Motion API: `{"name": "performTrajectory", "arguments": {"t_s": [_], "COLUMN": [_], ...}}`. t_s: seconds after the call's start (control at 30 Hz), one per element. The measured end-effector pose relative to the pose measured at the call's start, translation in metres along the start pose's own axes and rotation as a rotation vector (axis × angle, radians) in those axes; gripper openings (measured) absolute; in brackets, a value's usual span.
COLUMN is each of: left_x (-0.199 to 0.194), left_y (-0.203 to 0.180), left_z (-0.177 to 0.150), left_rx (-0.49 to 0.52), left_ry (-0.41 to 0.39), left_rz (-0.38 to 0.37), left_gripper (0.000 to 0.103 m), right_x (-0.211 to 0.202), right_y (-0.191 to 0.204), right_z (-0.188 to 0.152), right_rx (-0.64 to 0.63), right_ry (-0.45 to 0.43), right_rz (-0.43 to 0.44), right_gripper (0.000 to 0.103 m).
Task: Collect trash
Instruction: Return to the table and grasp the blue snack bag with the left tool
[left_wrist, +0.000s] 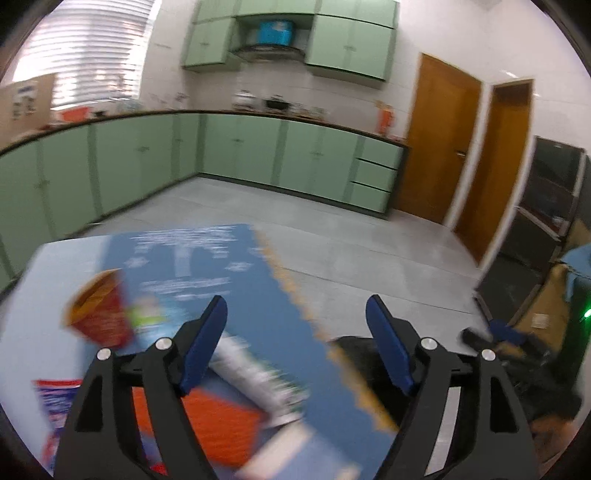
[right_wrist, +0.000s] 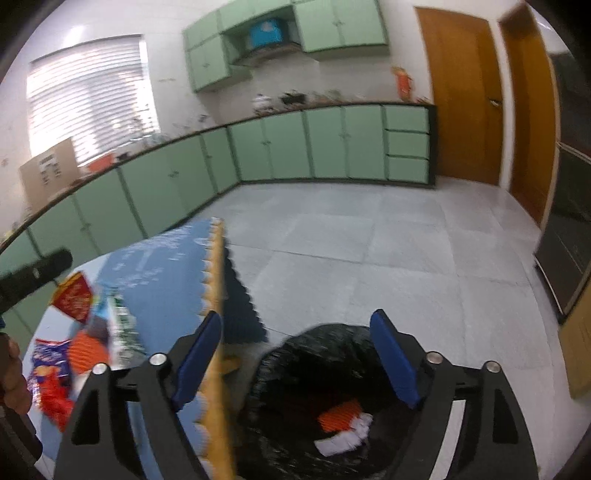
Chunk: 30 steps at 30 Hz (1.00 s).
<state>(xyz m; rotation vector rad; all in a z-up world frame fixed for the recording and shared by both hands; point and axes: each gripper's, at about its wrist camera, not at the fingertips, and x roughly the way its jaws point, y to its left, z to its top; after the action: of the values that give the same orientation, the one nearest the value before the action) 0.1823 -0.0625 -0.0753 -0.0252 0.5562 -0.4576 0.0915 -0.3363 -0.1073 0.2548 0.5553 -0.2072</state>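
My left gripper (left_wrist: 297, 325) is open and empty above a table with a blue cloth (left_wrist: 207, 273). On the cloth lie a red carton (left_wrist: 98, 314), a white and green wrapper (left_wrist: 255, 380), an orange packet (left_wrist: 218, 424) and a blue and red snack bag (left_wrist: 55, 402). My right gripper (right_wrist: 295, 339) is open and empty above a bin lined with a black bag (right_wrist: 306, 384). An orange and white wrapper (right_wrist: 341, 424) lies inside the bin. The same trash shows at the left of the right wrist view: the red carton (right_wrist: 74, 297) and the snack bag (right_wrist: 50, 373).
The bin stands on the grey tile floor (right_wrist: 369, 258) just right of the table edge (right_wrist: 216, 280). Green cabinets (left_wrist: 240, 151) line the far walls. Wooden doors (left_wrist: 439, 147) are at the right. A dark appliance (left_wrist: 546, 206) stands at the far right.
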Motion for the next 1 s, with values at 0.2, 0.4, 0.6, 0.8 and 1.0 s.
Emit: {"name": "performTrajectory", "arguments": {"t_s": [0.2, 0.4, 0.6, 0.8, 1.0], "left_x": [-0.05, -0.086, -0.095, -0.073, -0.05], "left_y": [0.07, 0.127, 0.147, 0.156, 0.177], "left_z": [-0.019, -0.047, -0.067, -0.08, -0.078], "left_rx": [-0.034, -0.11, -0.162, -0.188, -0.232], "left_ry": [-0.019, 0.021, 0.059, 0.101, 0.136], "left_rz": [0.229, 0.358, 0.34, 0.319, 0.321], "left_gripper": [0.076, 0.076, 0.076, 0.075, 0.075], "right_x": [-0.006, -0.007, -0.008, -0.007, -0.001], "right_y": [0.067, 0.126, 0.172, 0.182, 0.176], "right_z": [0.003, -0.004, -0.017, -0.022, -0.021], "right_rx": [-0.083, -0.141, -0.209, -0.231, -0.227], "right_ry": [-0.031, -0.034, -0.023, -0.012, -0.003], "right_rz": [0.123, 0.213, 0.265, 0.256, 0.232], "right_gripper": [0.083, 0.083, 0.083, 0.083, 0.083]}}
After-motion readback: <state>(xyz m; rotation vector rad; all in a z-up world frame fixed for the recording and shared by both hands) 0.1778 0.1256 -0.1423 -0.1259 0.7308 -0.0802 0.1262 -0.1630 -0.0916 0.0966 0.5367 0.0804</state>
